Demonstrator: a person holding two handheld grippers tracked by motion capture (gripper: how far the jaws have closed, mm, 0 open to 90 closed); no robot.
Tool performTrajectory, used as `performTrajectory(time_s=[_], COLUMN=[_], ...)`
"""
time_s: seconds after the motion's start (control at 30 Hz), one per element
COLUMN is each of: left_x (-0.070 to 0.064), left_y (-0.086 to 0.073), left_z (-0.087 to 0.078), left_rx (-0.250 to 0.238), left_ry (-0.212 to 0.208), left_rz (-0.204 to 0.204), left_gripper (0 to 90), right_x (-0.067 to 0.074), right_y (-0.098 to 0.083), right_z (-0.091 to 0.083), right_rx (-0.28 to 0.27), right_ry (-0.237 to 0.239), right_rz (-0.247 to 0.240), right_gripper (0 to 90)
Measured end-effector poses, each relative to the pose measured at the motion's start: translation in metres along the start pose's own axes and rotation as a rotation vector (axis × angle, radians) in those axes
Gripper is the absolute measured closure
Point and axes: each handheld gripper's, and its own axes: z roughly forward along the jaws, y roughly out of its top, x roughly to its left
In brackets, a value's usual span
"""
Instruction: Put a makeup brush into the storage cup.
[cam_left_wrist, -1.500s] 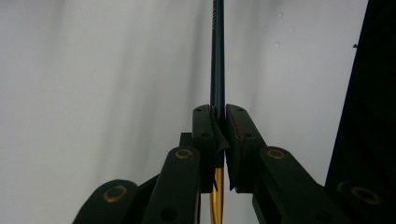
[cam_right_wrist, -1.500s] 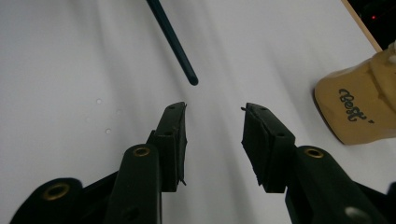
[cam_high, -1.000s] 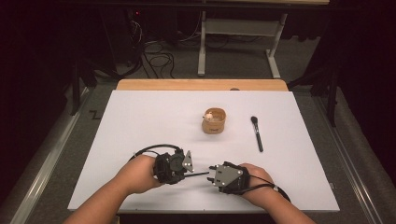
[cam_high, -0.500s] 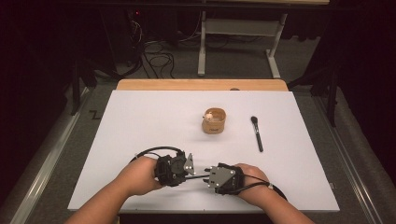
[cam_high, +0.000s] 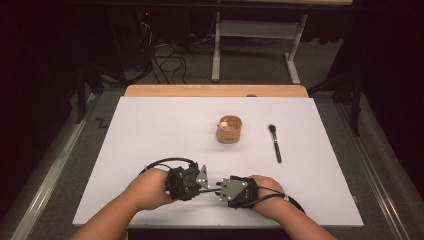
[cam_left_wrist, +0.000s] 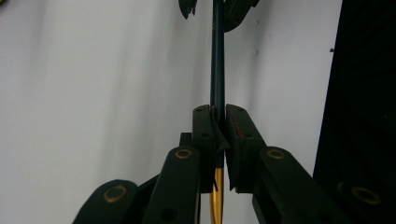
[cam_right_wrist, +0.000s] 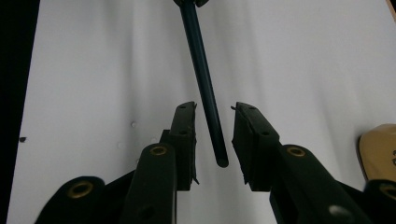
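Right gripper view: dark rod (cam_right_wrist: 205, 88) between right tool's (cam_right_wrist: 214, 122) jaws.

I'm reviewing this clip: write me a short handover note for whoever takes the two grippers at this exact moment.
Left gripper: shut on the slim dark blue stick with a gold end, held over the near part of the white table.
Right gripper: jaws open and have just been closing, the stick's free end between them, pads not yet pressing.
Elsewhere: small round wooden cup mid-table; black makeup brush lying to its right, untouched.
Done: stick picked up and offered across.
Left: likely close the right jaws, then release the left.
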Motion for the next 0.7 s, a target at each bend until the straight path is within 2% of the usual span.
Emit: performTrajectory(time_s=[0.03, 0.07, 0.17, 0.27, 0.5, 0.57, 0.7], left_x=[-0.0002, -0.0003, -0.0003, 0.0001, -0.0003, -0.0002, -0.0003], left_y=[0.0000, 0.0000, -0.0001, -0.0002, 0.0001, 0.0000, -0.0003], left_z=[-0.0001, -0.0001, -0.0003, -0.0005, -0.0003, -0.0006, -0.0014], left_rx=[-0.001, -0.001, -0.002, -0.004, -0.008, -0.006, -0.007], left_ry=[-0.001, -0.001, -0.001, -0.004, -0.004, -0.004, 0.002], left_rz=[0.000, 0.000, 0.001, -0.001, -0.001, 0.001, 0.000], left_gripper=[83.1, 83.1, 83.1, 83.1, 83.2, 83.1, 83.1], right_x=[0.0000, -0.0012, -0.0018, -0.0016, -0.0002, -0.0013, -0.0015], right_y=[-0.0002, -0.0008, -0.0013, -0.0013, -0.0008, -0.0012, -0.0013], right_z=[0.0001, 0.0000, 0.0004, 0.0007, 0.0015, 0.0013, 0.0014], right_rx=[0.003, 0.011, 0.006, 0.010, 0.005, 0.015, 0.009], right_ry=[0.005, 0.014, 0.021, 0.024, 0.022, 0.028, 0.025], right_rz=[0.006, -0.014, -0.008, -0.017, 0.005, -0.018, -0.010], right_gripper=[71.0, 71.1, 72.3, 72.5, 73.2, 73.3, 73.3])
